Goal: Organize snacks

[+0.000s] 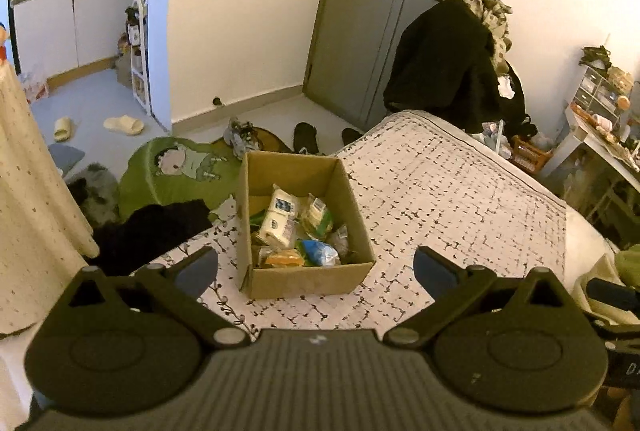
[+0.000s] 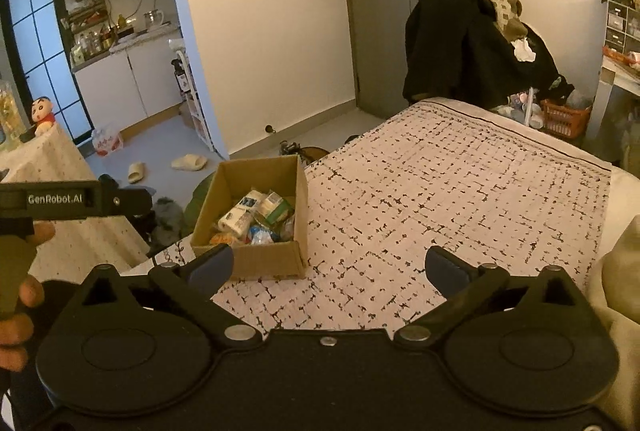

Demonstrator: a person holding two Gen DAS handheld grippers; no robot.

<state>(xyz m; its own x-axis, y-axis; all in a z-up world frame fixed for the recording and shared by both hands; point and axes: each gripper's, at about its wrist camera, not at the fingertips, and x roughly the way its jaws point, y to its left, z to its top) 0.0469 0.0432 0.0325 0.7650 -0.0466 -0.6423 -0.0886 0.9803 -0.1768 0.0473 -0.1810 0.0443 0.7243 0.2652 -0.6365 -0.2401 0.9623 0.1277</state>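
Observation:
A brown cardboard box (image 1: 308,277) stands on the patterned bedspread (image 1: 440,199) near the bed's left edge, filled with several snack packs (image 1: 280,223). My left gripper (image 1: 316,271) hangs in front of the box with its jaws spread wide and nothing held. In the right wrist view the same box (image 2: 260,259) sits left of centre, snack packs (image 2: 256,217) inside. My right gripper (image 2: 328,269) is open and empty over the bedspread (image 2: 440,191), its left fingertip (image 2: 212,267) level with the box's near corner. The left gripper's body and the hand (image 2: 16,295) holding it show at the far left.
A green cartoon rug (image 1: 176,171), dark clothes (image 1: 152,231) and slippers (image 1: 124,124) lie on the floor left of the bed. A chair piled with dark coats (image 1: 452,63) stands by the grey door. A cloth-covered table (image 2: 60,215) is at the left, and a desk with an orange basket (image 2: 564,119) at the right.

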